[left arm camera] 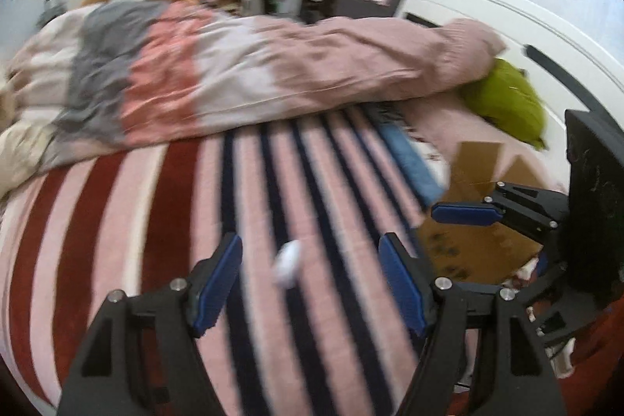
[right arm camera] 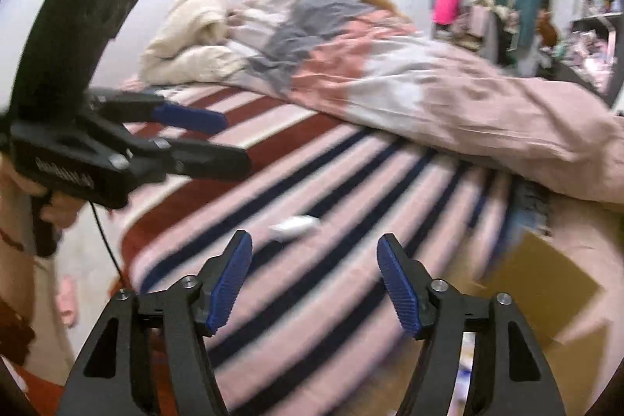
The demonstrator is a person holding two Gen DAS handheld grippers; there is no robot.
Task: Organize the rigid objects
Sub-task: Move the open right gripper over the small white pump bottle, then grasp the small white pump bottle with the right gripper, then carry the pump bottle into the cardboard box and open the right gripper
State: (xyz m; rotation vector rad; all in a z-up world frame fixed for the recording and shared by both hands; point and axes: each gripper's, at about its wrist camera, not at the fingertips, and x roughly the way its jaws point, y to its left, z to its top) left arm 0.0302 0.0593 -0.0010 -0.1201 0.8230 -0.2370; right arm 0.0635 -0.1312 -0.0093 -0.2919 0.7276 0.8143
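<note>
A small white object (left arm camera: 287, 264) lies on the striped blanket (left arm camera: 156, 221) on the bed; it also shows in the right wrist view (right arm camera: 294, 227). My left gripper (left arm camera: 310, 275) is open and empty, its blue-padded fingers on either side of the white object and above it. My right gripper (right arm camera: 312, 279) is open and empty, just short of the object. A brown cardboard box (left arm camera: 475, 232) sits at the right on the bed, and shows in the right wrist view (right arm camera: 546, 283). Both views are motion-blurred.
A rumpled pink and grey duvet (left arm camera: 253, 65) lies across the far part of the bed. A green cushion (left arm camera: 507, 100) rests by the white headboard (left arm camera: 507, 22). A blue cloth (left arm camera: 413, 162) lies near the box. Cluttered shelves stand behind.
</note>
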